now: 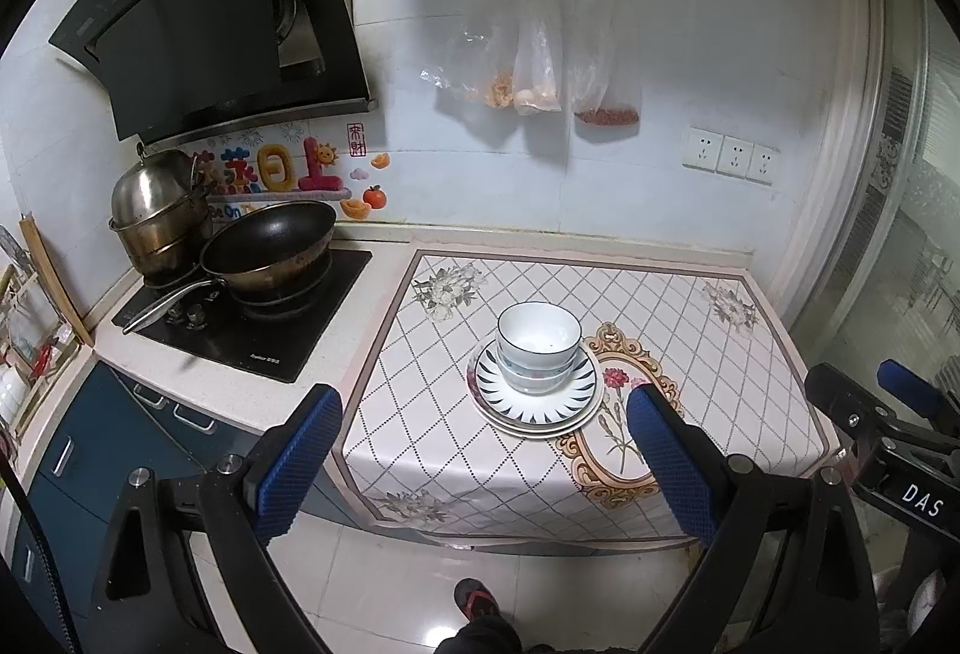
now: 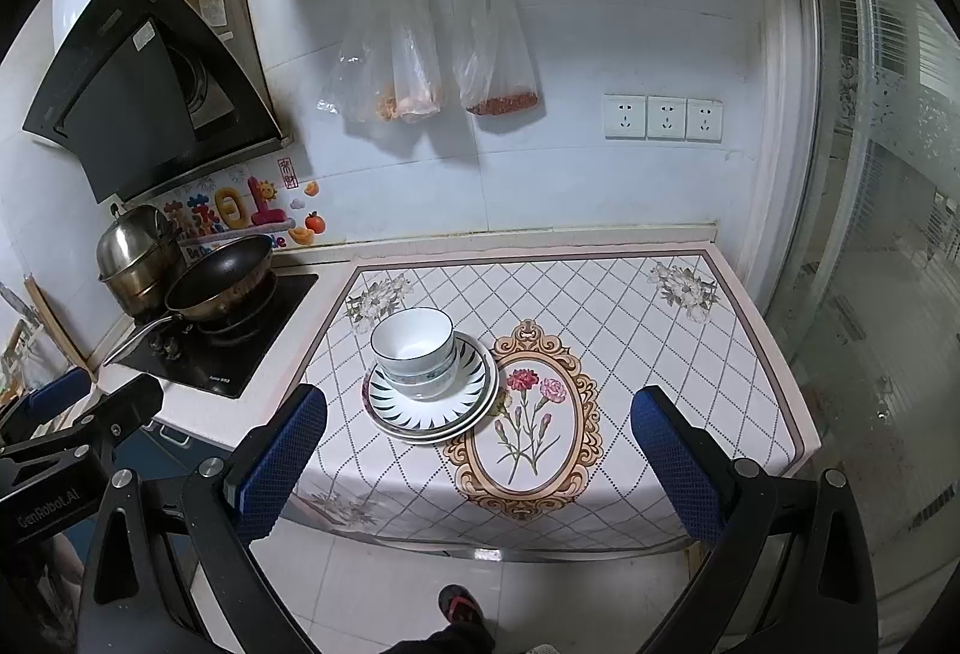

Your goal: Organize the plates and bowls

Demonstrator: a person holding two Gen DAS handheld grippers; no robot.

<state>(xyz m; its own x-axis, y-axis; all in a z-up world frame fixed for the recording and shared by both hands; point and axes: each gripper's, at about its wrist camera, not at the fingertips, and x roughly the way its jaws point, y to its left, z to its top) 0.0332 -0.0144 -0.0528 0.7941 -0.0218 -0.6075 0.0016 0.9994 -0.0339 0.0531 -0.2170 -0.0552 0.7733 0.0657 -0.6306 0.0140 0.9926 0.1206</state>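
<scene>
Floral diamond-patterned tablecloth (image 2: 660, 354): white nested bowls (image 2: 414, 348) atop stacked striped plates (image 2: 432, 414); left gripper (image 1: 483, 429), right gripper (image 2: 477, 429) wide open, empty.

Evenly lit kitchen, cool white light from above w/ some daylight through frosted glass door (image 2: 888, 294) at right. Soft shadows under hanging clear plastic bags (image 2: 420, 48) on pale tiled wall (image 1: 690, 54). Glare on glossy black range hood (image 1: 198, 24) & white floor tiles (image 2: 540, 594). Strong fisheye bending at edges, black vignette in corners. Centre sharp; slight softness toward rim, esp. far left clutter.
</scene>
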